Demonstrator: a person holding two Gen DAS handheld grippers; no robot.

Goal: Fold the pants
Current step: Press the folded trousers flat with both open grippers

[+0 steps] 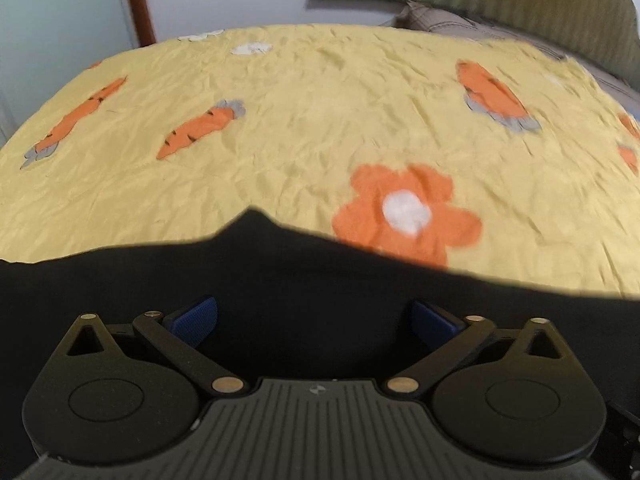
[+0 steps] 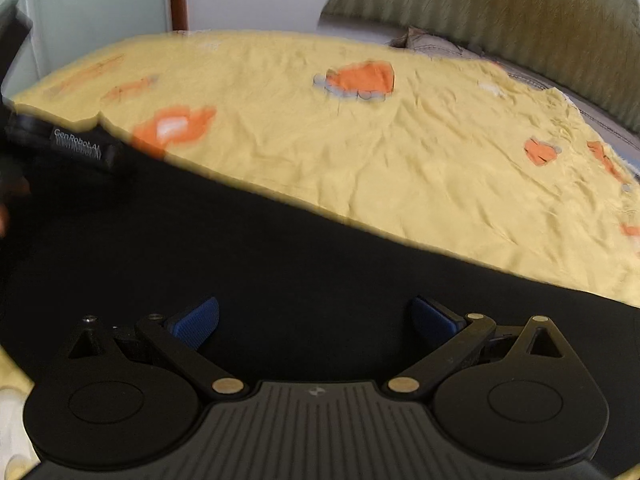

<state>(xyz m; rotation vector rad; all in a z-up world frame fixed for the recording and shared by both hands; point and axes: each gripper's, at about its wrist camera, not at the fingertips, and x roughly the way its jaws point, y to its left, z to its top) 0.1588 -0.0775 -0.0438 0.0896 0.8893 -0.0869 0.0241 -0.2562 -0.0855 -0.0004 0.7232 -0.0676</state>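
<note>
The black pants (image 1: 300, 280) lie flat on the yellow bed cover (image 1: 320, 120), just under both released hand-held grippers, left (image 1: 314, 318) and right (image 2: 314, 316). Folding looks hardly begun.

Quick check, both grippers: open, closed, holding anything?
Left gripper: open, holding nothing, above the black pants.
Right gripper: open, holding nothing, above the same pants.

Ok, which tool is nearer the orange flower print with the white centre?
Left. The left tool hovers over the black pants, with the orange flower print just past their edge. The right tool is farther off and sees the flower beside the left tool.
</note>
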